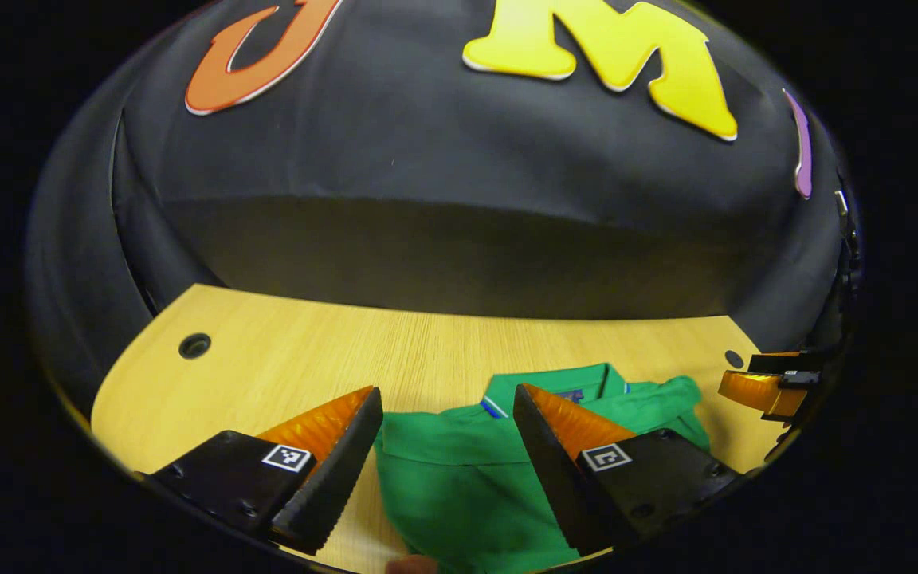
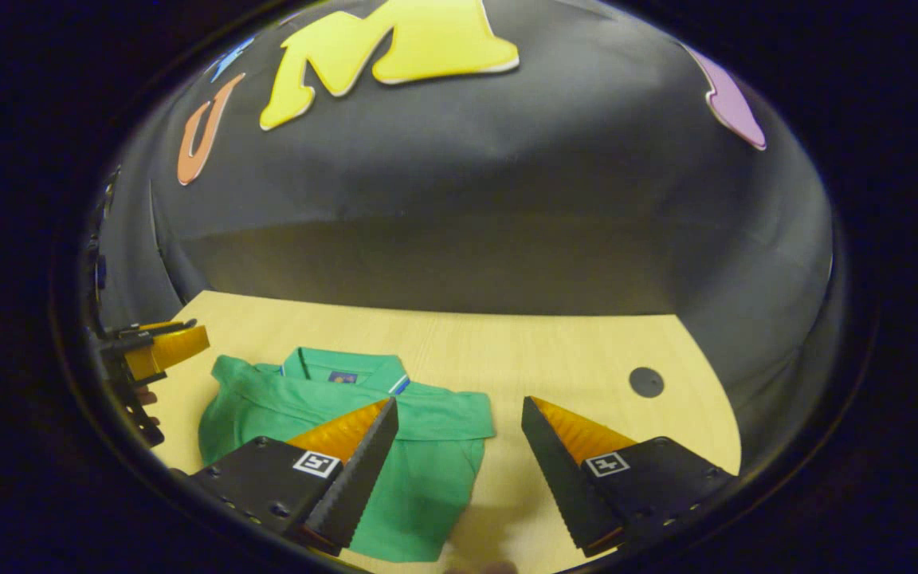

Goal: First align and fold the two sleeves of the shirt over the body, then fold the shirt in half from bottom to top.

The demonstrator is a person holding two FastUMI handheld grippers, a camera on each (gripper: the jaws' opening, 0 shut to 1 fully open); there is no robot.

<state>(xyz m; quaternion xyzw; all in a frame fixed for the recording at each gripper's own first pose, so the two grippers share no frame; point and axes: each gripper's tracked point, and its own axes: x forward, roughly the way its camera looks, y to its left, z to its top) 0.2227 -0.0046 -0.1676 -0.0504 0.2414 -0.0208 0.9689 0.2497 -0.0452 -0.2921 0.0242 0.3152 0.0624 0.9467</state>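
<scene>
In the left gripper view the left claw (image 1: pixel 449 399) is spread wide and holds nothing, poised above the green shirt (image 1: pixel 459 478), which lies on the wooden table (image 1: pixel 284 359) with its collar toward the booth wall and bare wood running left as far as a cable hole (image 1: pixel 194 345). In the right gripper view the right claw (image 2: pixel 459 410) is likewise wide apart and empty, over the shirt's (image 2: pixel 395 446) right edge. Open tabletop stretches rightward to another cable hole (image 2: pixel 646 382) near the table's curved rim.
</scene>
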